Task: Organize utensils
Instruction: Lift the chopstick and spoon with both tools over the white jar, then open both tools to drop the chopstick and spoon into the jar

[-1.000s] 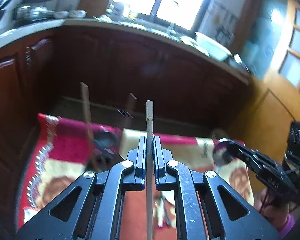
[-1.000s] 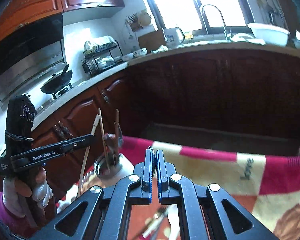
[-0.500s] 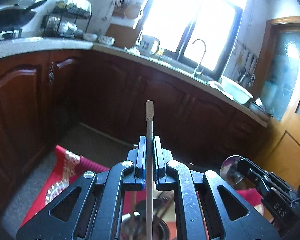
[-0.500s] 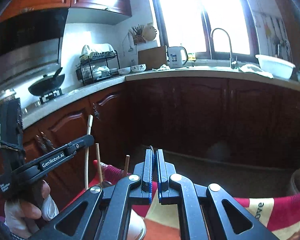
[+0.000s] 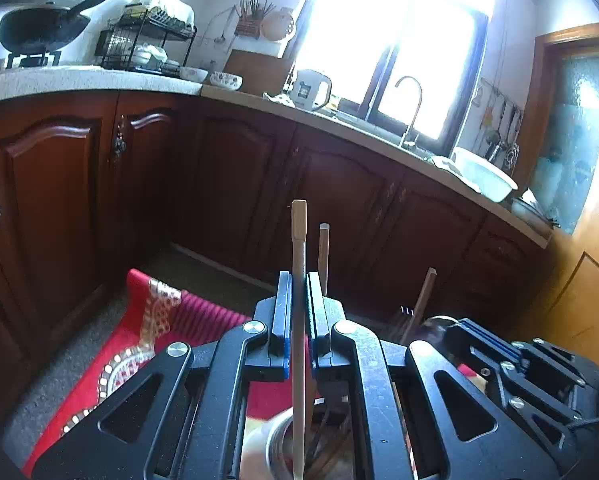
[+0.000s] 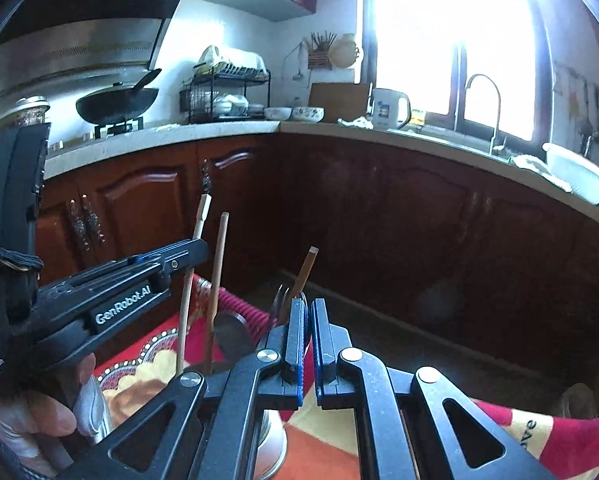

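Chopstick (image 5: 298,288) stands upright, pinched in the left gripper (image 5: 298,312), its tip over the metal holder (image 5: 277,446) at 6 o'clock, likely for dropping in beside others. From the right wrist, the right gripper (image 6: 308,344) is closed, apparently on nothing; the holder (image 6: 273,444) sits low, partly hidden.

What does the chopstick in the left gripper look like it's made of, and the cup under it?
Chopstick: pale tan and matte, likely bamboo or wood, unvarnished by its look. Cup: a bright, shiny rim suggests metal, probably stainless steel, though only part shows.
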Action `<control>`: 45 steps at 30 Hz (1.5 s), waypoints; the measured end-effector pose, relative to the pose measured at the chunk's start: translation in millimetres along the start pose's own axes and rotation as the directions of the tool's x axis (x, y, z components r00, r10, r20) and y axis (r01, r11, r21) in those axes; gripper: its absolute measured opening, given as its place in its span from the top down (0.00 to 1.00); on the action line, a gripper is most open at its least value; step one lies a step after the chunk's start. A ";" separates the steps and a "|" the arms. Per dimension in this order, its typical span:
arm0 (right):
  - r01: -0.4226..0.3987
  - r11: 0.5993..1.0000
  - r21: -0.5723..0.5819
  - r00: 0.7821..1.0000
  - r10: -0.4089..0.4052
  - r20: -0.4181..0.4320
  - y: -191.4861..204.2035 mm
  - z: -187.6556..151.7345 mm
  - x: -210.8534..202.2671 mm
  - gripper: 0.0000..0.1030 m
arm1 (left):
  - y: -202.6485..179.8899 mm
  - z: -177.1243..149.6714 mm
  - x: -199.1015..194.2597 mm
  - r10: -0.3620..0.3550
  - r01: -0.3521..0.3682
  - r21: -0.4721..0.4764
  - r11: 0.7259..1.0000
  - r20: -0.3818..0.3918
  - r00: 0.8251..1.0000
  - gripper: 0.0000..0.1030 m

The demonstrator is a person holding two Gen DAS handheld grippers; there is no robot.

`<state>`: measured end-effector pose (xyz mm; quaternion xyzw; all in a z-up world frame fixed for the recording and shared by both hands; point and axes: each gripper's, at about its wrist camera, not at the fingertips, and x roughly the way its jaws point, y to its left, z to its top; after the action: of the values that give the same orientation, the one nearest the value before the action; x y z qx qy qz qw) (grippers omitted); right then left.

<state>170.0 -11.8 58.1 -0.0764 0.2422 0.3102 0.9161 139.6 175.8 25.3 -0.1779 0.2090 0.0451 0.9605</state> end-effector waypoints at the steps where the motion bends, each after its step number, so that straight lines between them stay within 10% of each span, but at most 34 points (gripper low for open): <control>1: -0.008 1.000 0.005 1.000 0.008 -0.013 -0.4 -2.9 1.9 0.97 | 0.2 -2.7 -1.4 -0.001 0.001 0.002 1.000 -0.006 1.000 0.95; 19: -0.163 0.951 0.265 0.966 0.208 -0.154 -31.5 -21.2 21.5 0.92 | -4.8 -34.4 -12.4 0.009 -0.007 0.016 1.000 -0.129 0.992 0.95; 32: -0.149 0.954 0.261 0.973 0.188 -0.131 -34.1 -22.2 -11.8 0.72 | -5.6 -35.6 -30.9 0.039 -0.037 0.014 0.999 -0.146 0.988 0.63; 45: -0.071 0.968 0.241 0.980 0.113 -0.166 -49.3 -52.6 -62.0 0.60 | -31.9 -53.9 -61.6 0.081 -0.066 0.077 0.995 -0.213 0.974 0.56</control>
<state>136.2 -99.2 42.2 0.0157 0.3614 0.3137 0.8779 68.0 125.8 15.5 -0.1406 0.3199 0.0536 0.9354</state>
